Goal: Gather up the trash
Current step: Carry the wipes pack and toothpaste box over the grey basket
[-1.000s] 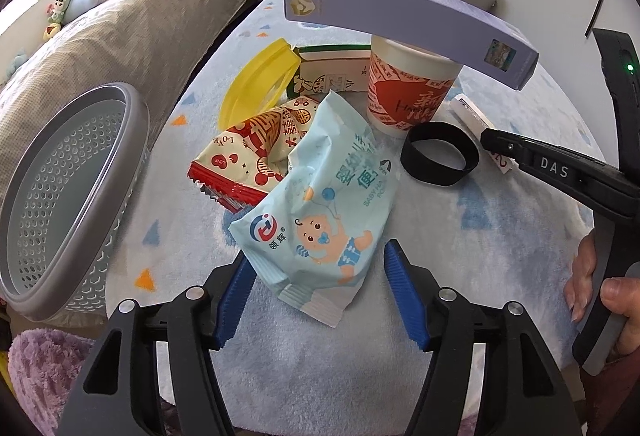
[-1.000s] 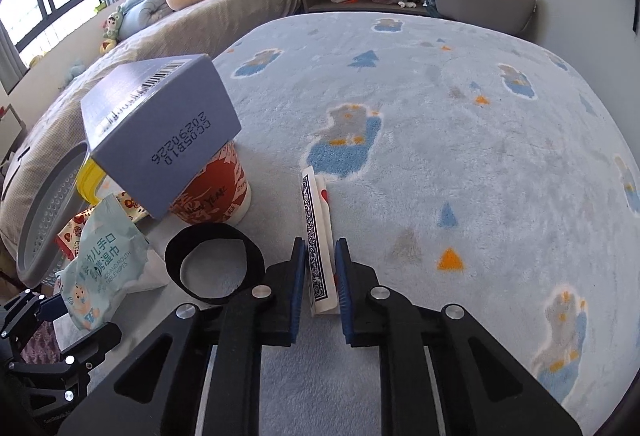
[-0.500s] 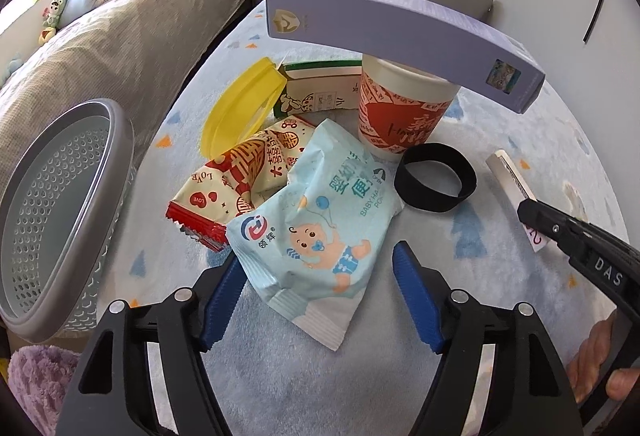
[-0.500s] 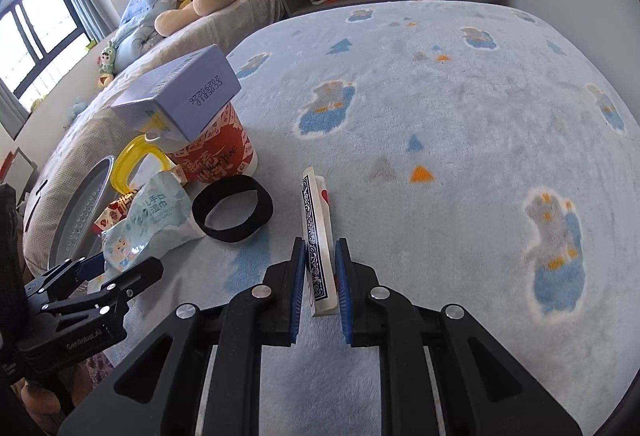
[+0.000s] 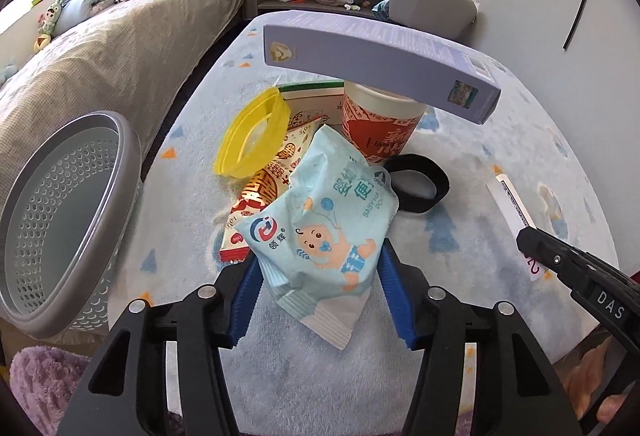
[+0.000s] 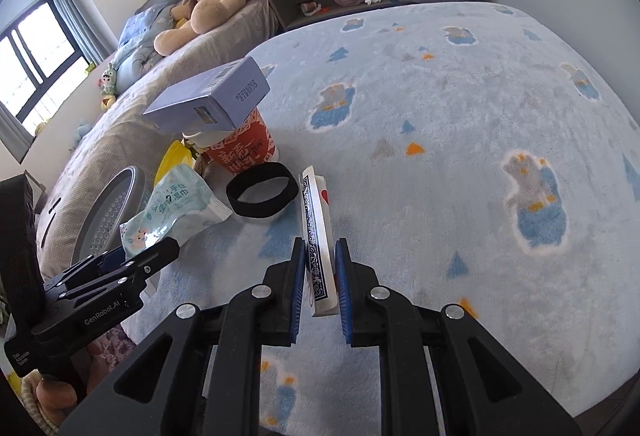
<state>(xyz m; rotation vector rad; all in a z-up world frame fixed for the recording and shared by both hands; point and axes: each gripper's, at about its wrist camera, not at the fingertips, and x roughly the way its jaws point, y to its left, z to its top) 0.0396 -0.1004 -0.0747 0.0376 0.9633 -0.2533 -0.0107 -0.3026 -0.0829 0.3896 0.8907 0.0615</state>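
The left gripper [image 5: 318,300] has its blue pads pinched on a pale-blue wet-wipe packet [image 5: 320,228], held over the blue rug [image 5: 460,248] beside a grey perforated basket [image 5: 60,211]. The right gripper [image 6: 320,290] clamps a slim card pack [image 6: 316,236] edge-up. Behind them (all crowded together) a red paper cup [image 5: 380,131] carries a lavender box [image 5: 380,59], near a black band [image 5: 420,183] and a yellow lid [image 5: 252,139].

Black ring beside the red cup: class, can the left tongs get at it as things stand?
Probably not: the left tongs are shut on the baby wipes packet, which lies before the black ring.
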